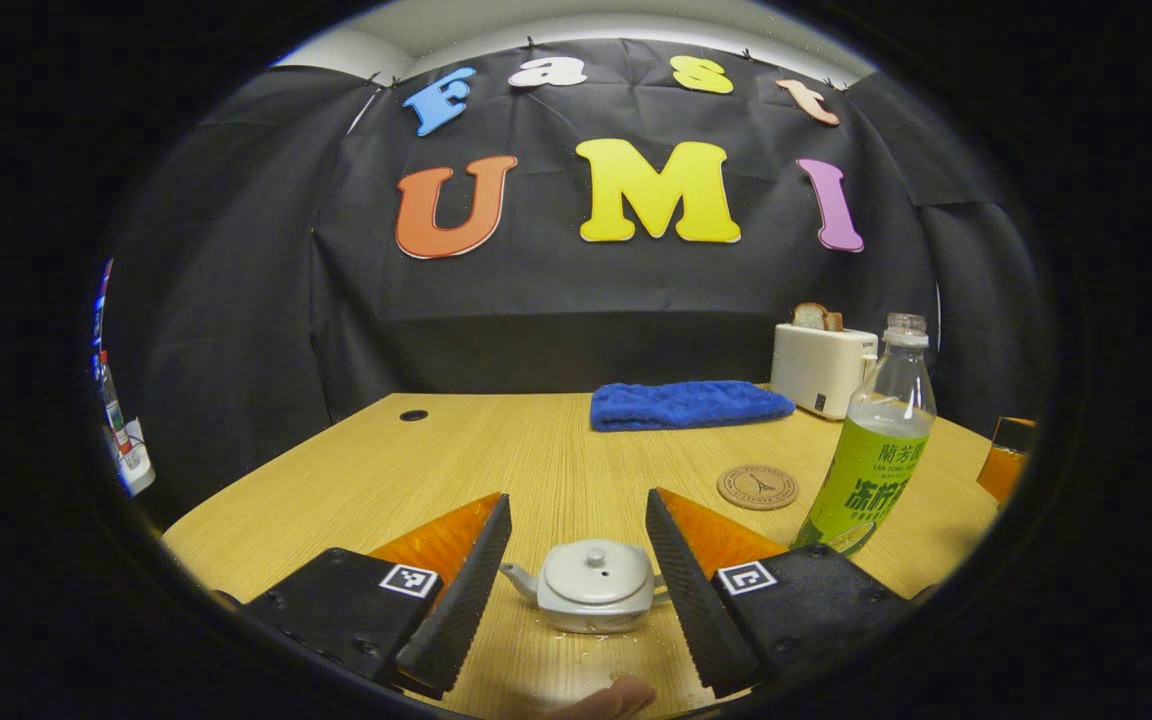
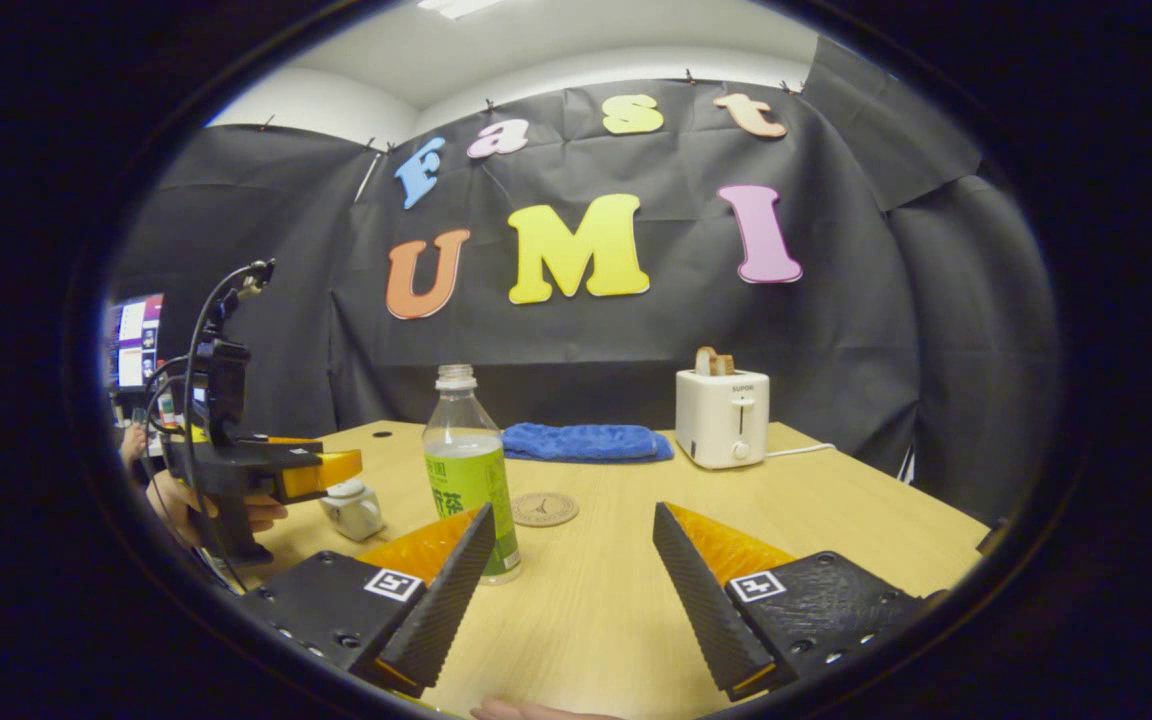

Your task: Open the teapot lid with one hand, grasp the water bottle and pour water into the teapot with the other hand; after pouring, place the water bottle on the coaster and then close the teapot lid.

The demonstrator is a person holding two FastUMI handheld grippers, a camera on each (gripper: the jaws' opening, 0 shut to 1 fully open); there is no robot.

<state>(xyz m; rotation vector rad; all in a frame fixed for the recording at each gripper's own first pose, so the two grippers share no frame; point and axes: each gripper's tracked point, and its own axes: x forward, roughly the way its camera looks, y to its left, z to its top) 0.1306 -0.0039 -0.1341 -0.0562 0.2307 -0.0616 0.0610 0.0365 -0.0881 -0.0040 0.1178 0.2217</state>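
1. The desk (image 1: 496, 450) carries everything; a toaster (image 2: 722, 417) and a blue towel (image 2: 584, 441) sit far beyond both tongs.
2. The water bottle (image 2: 468, 478), uncapped and part full, stands just beyond the left finger of the right tongs (image 2: 571, 570), which are spread wide and grasping nothing. A clumsy grab high on it could tip it and spill.
3. The teapot (image 1: 591, 588), lid (image 1: 596, 570) on, sits between the fingers of the left tongs (image 1: 576, 560), which are released, apart from it. Closing on the smooth lid off-centre could nudge the pot or drop the lid.
4. The coaster (image 1: 757, 487) lies beyond, right of the left tongs.
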